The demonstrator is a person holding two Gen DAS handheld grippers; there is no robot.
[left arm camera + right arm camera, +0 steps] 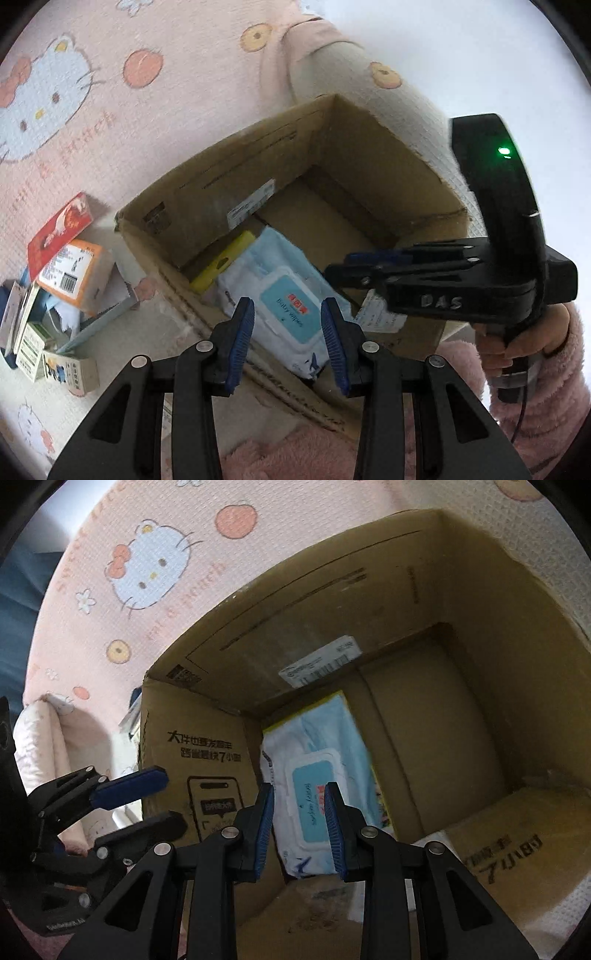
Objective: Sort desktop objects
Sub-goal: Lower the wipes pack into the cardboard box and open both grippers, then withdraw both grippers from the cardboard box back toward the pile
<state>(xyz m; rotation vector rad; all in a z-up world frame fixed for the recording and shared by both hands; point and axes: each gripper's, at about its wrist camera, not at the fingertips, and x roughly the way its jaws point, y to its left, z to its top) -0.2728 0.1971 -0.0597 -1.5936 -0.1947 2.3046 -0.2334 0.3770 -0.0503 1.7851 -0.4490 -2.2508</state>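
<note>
Below both fingers, centre frame: wipes pack lies flat in cardboard box. Left fingers half open, empty; right fingers narrower, empty. Pack probably soft, slick, light; take hold across rigid lid.

A pink cartoon-cat cloth covers the tabletop. On it, at mid-frame of the left wrist view, stands an open cardboard box. At the left edge lies a heap of small packages: a red packet, an orange-and-white box, and small white cartons.
</note>
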